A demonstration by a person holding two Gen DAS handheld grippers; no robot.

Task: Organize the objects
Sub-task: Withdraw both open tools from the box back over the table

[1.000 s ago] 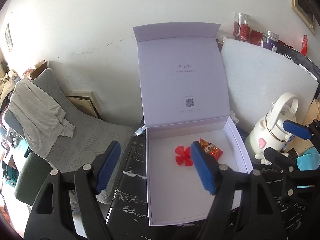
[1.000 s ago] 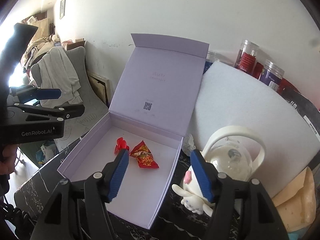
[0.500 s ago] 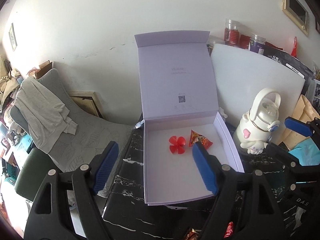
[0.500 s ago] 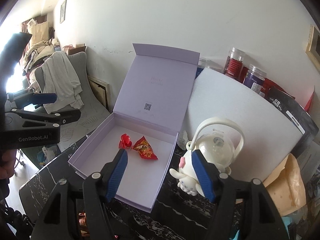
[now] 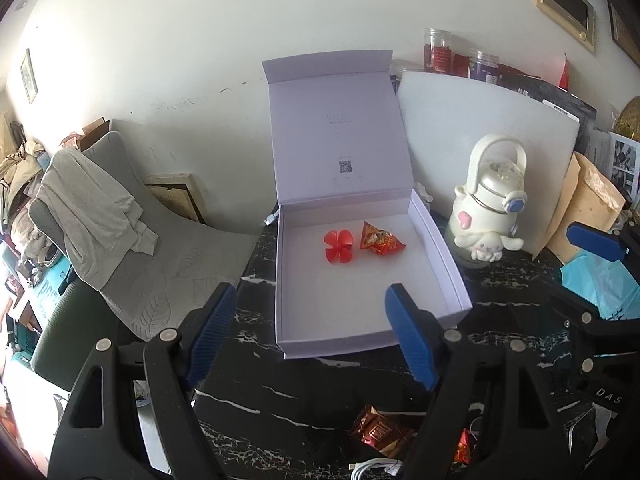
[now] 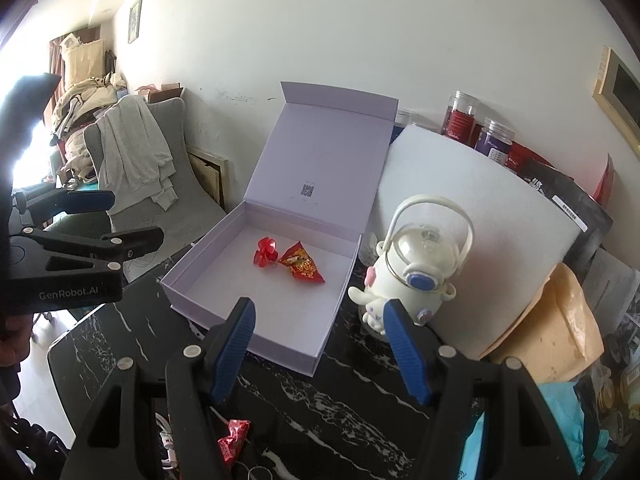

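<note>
Left tool [image 5: 308,338] hangs wide open with nothing between its blue pads, poised over the near edge of the box [image 5: 440,248]. Right tool [image 6: 318,346] is the same story: spread wide, empty, hovering just in front of the box's near corner.

Now the score. The box sits on the black marbled desk [image 5: 320,392] with its lid standing upright at the back, and 2 items are already inside: a red flower [image 5: 338,246] and, touching or just beside it on the right, a red packet [image 5: 380,244], both toward the back wall of the box. Plenty of bare floor left in there.

What's left? On the desk in front of the box, a brown-gold candy [image 5: 378,430] lies loose, and just right of it a red scrap [image 5: 464,446] peeks out behind the left tool's arm. The right wrist view shows a red candy [image 6: 234,442] on the desk in front of the box too; whether it is the same red piece, I can't tell. A white cable lies by them at the frame's bottom edge.

Right of the box stands a white bunny kettle [image 6: 416,280], touching nothing inside it; whether it belongs to the sorting is unclear.

My read: roughly halfway, 2 in, at least 2 to go, and both tools free to grab the next candy.
</note>
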